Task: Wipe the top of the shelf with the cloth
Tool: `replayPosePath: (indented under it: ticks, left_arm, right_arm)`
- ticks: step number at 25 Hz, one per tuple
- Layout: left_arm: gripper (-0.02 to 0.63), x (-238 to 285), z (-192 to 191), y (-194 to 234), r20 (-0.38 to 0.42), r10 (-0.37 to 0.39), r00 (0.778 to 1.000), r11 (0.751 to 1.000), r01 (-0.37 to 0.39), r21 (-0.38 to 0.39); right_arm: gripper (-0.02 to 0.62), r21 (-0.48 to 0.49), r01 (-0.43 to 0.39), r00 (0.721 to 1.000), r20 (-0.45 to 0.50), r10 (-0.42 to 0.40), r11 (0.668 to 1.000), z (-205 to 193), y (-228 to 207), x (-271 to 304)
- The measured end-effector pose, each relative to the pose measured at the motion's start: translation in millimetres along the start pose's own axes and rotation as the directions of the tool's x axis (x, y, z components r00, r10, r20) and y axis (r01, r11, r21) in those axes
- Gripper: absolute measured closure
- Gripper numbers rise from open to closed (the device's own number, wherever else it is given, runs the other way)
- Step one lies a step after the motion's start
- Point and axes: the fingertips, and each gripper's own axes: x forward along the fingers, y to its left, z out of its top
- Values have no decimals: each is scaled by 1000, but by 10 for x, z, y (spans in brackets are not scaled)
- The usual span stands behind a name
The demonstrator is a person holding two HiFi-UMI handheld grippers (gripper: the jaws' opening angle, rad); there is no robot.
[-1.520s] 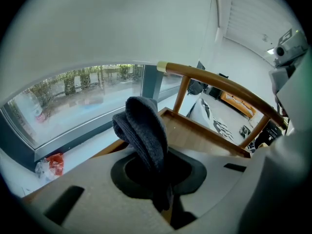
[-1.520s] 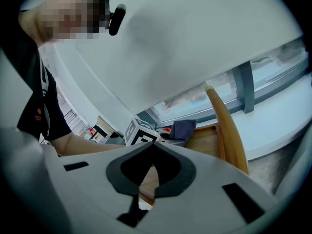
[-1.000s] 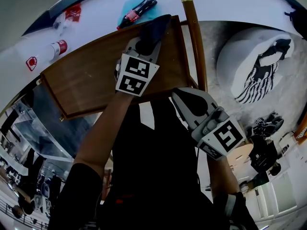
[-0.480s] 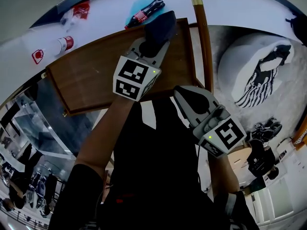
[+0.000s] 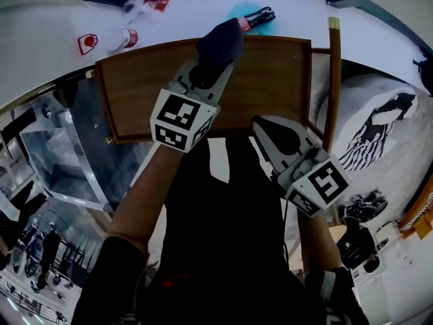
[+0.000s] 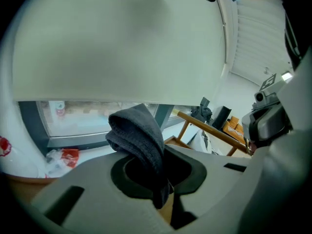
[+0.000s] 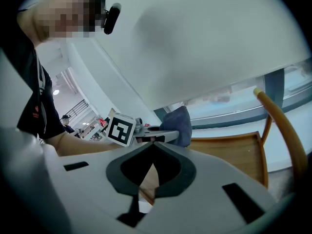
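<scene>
— Where is the cloth from where you stand?

— The dark cloth (image 5: pixel 220 40) is bunched in the left gripper (image 5: pixel 207 69). It sits over the far edge of the wooden shelf top (image 5: pixel 274 80), about midway along that edge. In the left gripper view the cloth (image 6: pixel 140 136) rises out of the jaw opening as a folded wad, with one tail hanging down between the jaws.

— State of the left gripper's jaws?

— They are clamped on the cloth. The fabric fills the gap of the left gripper (image 6: pixel 157 172).

— Is the cloth pressed onto the wood?

— I cannot tell. In the right gripper view the cloth (image 7: pixel 178 125) stands just above the shelf top (image 7: pixel 229 151), at its far side, but the contact line is hidden.

— And the right gripper?

— The right gripper (image 5: pixel 269 131) is held at the near edge of the shelf top, well apart from the cloth. Its jaw tips meet with nothing between them, and only bare wood shows through the opening of the right gripper (image 7: pixel 152 147).

— Anything else nearby?

— A dark bottle (image 5: pixel 256 19) lies beyond the far edge of the shelf, just past the cloth. A wooden rail (image 5: pixel 331 73) runs along the shelf's right side.
</scene>
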Motion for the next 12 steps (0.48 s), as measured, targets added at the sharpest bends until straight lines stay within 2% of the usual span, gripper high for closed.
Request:
replayPosePath:
  ticks: [5,12]
  left_arm:
    - [549,-779,-305,595,-10,128,992,991,-128,-46]
    - [549,-1734,-791,1252,-30,263,964,957,-265,-118]
  right_arm:
    - [591,-46,-60,997,-49,58,997,-38,442,485]
    - [591,-92,-110,987,-126,98,990,-140,923,1085]
